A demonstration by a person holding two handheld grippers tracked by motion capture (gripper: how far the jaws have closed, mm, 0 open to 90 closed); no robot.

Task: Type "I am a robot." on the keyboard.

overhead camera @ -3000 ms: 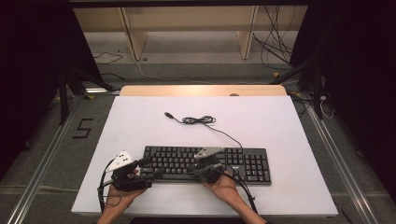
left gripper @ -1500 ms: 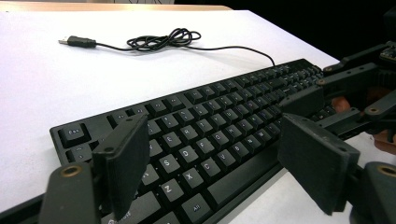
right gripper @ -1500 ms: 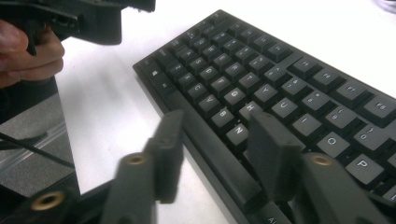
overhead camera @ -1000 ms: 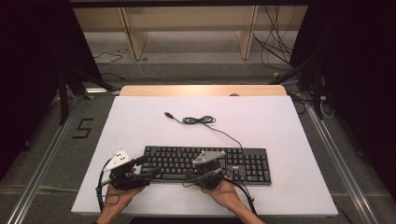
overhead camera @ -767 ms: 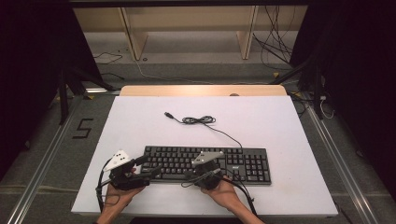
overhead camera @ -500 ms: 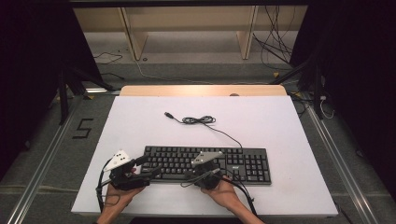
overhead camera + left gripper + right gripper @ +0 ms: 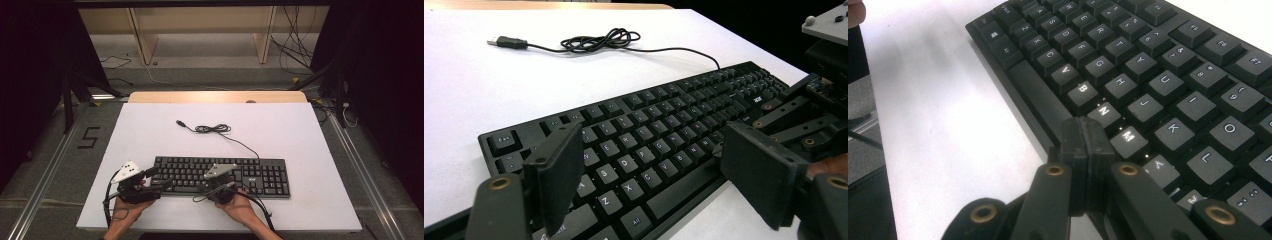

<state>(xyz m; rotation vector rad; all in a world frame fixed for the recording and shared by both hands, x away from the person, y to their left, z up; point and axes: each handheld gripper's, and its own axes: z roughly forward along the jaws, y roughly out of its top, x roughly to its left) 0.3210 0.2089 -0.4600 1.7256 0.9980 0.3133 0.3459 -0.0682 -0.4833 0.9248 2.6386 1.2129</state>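
A black keyboard (image 7: 220, 175) lies flat on the white worktop (image 7: 300, 130), in its near half and a little right of the middle. Its long axis runs left to right, parallel with the near edge, with the number pad at the right end and the space bar row along the near side. Its thin black cable (image 7: 235, 140) leaves the far edge and runs far-left into a loose coil (image 7: 212, 129) (a small tangle, really), ending at a USB plug (image 7: 181, 123) that points far-left, well apart from the keyboard.

The left tongs (image 7: 162, 177) are held low at the keyboard's left end, angled toward the right and slightly away from the person. In the left gripper view the two flat black jaws stand wide apart with nothing between them; the left jaw hangs over the near-left keys, the right one over the worktop just off the near edge by the space bar. The left hand (image 7: 127, 207) wraps the body from the near side, forearm coming in from the bottom of the high view.

The right tongs (image 7: 1085, 145) are pressed together, jaws face to face with no gap, their tip just at the near edge of the keyboard beside the N and M keys; whether it touches I cannot tell. The right hand (image 7: 240, 207) grips from the near side, pointing them away from the person.
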